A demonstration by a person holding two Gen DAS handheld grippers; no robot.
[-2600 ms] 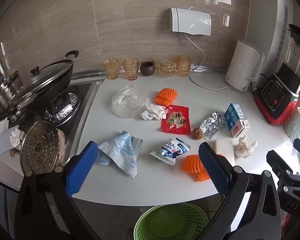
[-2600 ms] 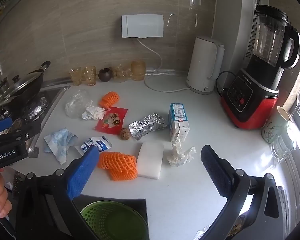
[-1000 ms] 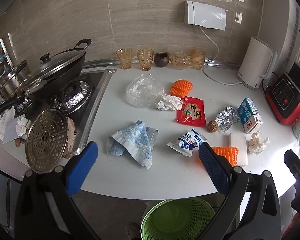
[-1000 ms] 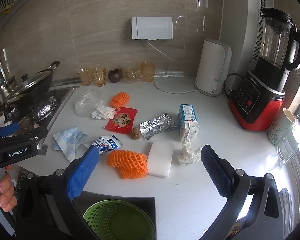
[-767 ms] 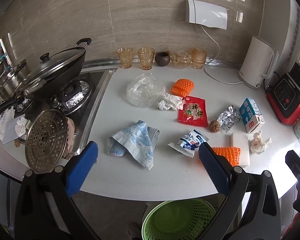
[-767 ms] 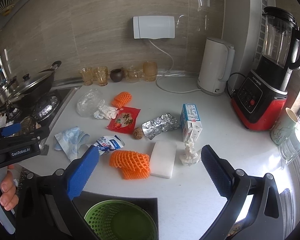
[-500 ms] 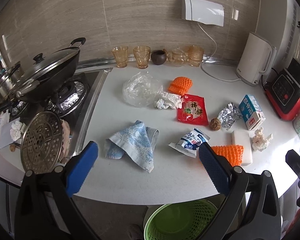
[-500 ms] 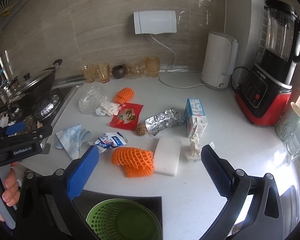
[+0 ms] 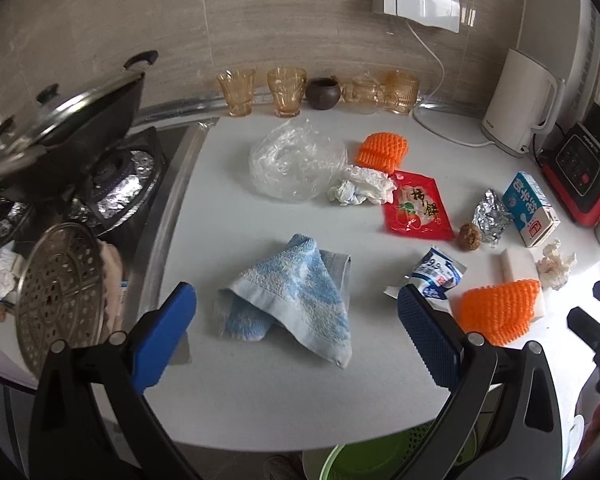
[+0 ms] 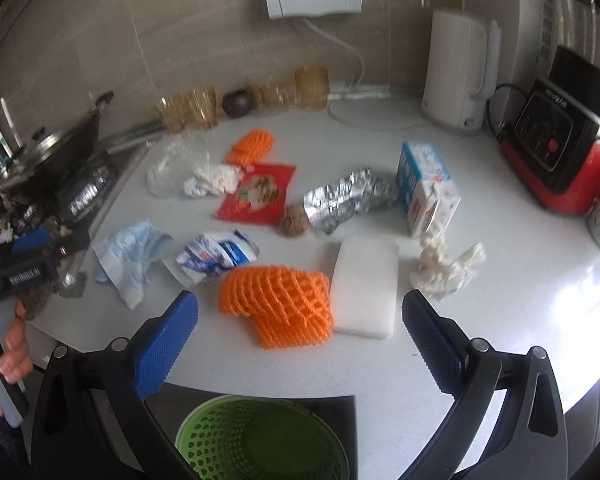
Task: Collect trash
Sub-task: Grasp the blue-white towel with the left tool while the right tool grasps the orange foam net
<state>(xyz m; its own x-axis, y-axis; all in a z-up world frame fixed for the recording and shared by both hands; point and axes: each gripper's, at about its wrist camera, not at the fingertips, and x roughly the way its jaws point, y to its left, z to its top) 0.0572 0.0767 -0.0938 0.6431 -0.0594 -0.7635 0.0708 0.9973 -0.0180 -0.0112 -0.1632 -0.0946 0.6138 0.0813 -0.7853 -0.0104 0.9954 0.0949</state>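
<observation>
Both cameras are now closer to the white surface (image 9: 260,400) than they were half a second ago, so the trash looks bigger. Nothing has been picked up yet.

On the left, the left hand-held gripper (image 9: 296,328) hangs wide open and holds nothing. The blue towel (image 9: 296,296) lies right between its fingers, at 12 o'clock. Farther back at 12 o'clock sits the clear plastic bag (image 9: 296,160), with a crumpled tissue (image 9: 360,190) touching it. At 2 o'clock lies the red snack packet (image 9: 416,208), and the small white and blue wrapper (image 9: 436,274) is just beside the gripper's right finger.

On the right, the right hand-held gripper (image 10: 300,332) is also wide open and empty. It has moved in on the orange foam net (image 10: 280,304), which lies at 12 o'clock, touching the white foam block (image 10: 364,288). A foil ball (image 10: 348,198) and a milk carton (image 10: 426,188) sit farther back at 1 o'clock.

The green basket (image 10: 260,440) waits below the edge, at 6 o'clock.

I think the net will be grabbed first, then dropped in the basket.
</observation>
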